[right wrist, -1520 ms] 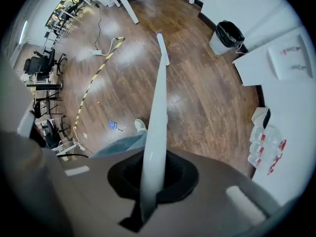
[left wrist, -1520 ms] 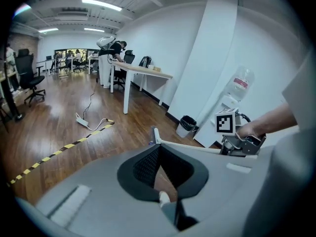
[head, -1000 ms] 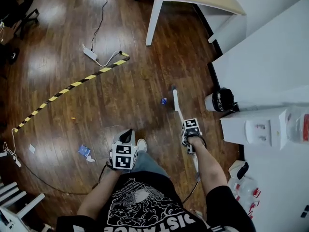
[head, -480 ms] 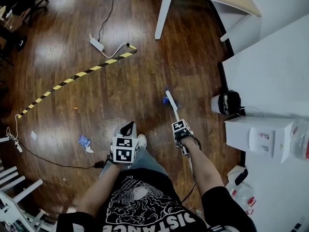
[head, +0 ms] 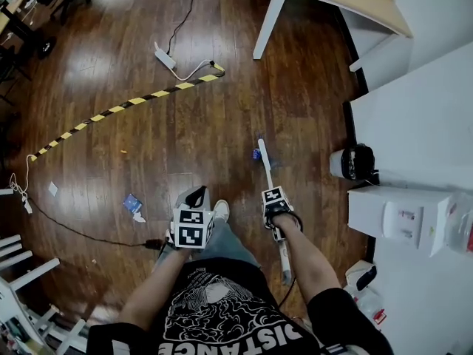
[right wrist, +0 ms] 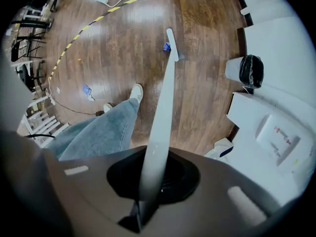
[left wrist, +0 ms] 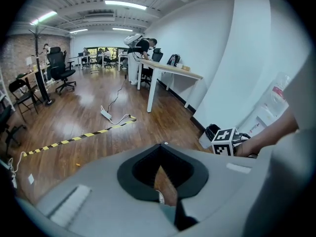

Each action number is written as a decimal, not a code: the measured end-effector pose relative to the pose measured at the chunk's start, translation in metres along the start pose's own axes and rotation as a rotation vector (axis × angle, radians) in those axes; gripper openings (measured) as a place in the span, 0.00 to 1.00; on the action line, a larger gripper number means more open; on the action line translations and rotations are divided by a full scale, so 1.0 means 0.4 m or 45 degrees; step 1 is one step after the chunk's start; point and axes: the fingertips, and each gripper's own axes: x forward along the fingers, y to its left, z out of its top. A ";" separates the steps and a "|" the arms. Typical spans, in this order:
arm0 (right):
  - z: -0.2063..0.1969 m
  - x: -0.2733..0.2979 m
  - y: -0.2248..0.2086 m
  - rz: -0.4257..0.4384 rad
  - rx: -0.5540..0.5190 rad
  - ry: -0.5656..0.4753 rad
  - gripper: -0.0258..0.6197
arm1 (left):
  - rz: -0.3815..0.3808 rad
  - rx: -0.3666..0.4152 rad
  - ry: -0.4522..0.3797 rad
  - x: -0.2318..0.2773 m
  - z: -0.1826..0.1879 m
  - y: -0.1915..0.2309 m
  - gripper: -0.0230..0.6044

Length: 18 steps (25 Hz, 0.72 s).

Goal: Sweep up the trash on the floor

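In the head view the person stands on the wooden floor (head: 222,109). The right gripper (head: 272,198) has its fingers closed on a long white handle (head: 263,165). The handle slopes away from the body, and its far end comes down just beside a small blue scrap (head: 255,154). I judge it is held this way in order to push that scrap along. A second blue scrap (head: 133,203) lies well apart, to the left of the person's shoe (head: 220,211). The left gripper (head: 196,196) hangs in front of the leg, probably idle because the handle needs only one grip. A bin with a black bag (head: 356,161) stands at the right.

The left gripper view shows what the head view cannot. Its fingers meet at the tips, with only a thin wedge of floor visible between them, and they hold nothing. It also shows a tabletop (left wrist: 170,69) far in the room.

The right gripper view looks down along the handle and confirms the grip, as the handle passes straight between the fingers. No view tells me what kind of head the handle has.
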 end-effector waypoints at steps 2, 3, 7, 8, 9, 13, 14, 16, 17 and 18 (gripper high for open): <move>-0.017 0.013 0.036 -0.025 -0.027 0.007 0.06 | 0.004 -0.023 -0.011 -0.028 -0.029 0.023 0.05; -0.026 0.020 0.058 -0.032 -0.037 0.010 0.06 | 0.007 -0.034 -0.015 -0.044 -0.044 0.037 0.05; -0.057 0.051 0.163 -0.014 -0.041 0.010 0.06 | 0.032 -0.081 -0.046 -0.121 -0.109 0.108 0.05; -0.061 0.060 0.193 -0.008 -0.043 -0.005 0.06 | 0.041 -0.096 -0.054 -0.145 -0.131 0.132 0.05; -0.066 0.068 0.225 -0.005 -0.048 -0.023 0.06 | 0.051 -0.111 -0.062 -0.171 -0.155 0.158 0.05; -0.118 0.097 0.350 -0.012 -0.057 -0.014 0.06 | 0.098 -0.169 -0.088 -0.283 -0.260 0.269 0.05; -0.130 0.103 0.378 -0.017 -0.060 -0.017 0.06 | 0.109 -0.181 -0.091 -0.309 -0.288 0.296 0.05; -0.148 0.124 0.437 -0.020 -0.062 -0.032 0.06 | 0.126 -0.197 -0.090 -0.361 -0.348 0.350 0.05; -0.156 0.138 0.467 -0.017 -0.060 -0.038 0.06 | 0.132 -0.205 -0.086 -0.385 -0.379 0.375 0.05; -0.167 0.151 0.497 -0.012 -0.057 -0.040 0.06 | 0.135 -0.212 -0.080 -0.408 -0.409 0.398 0.05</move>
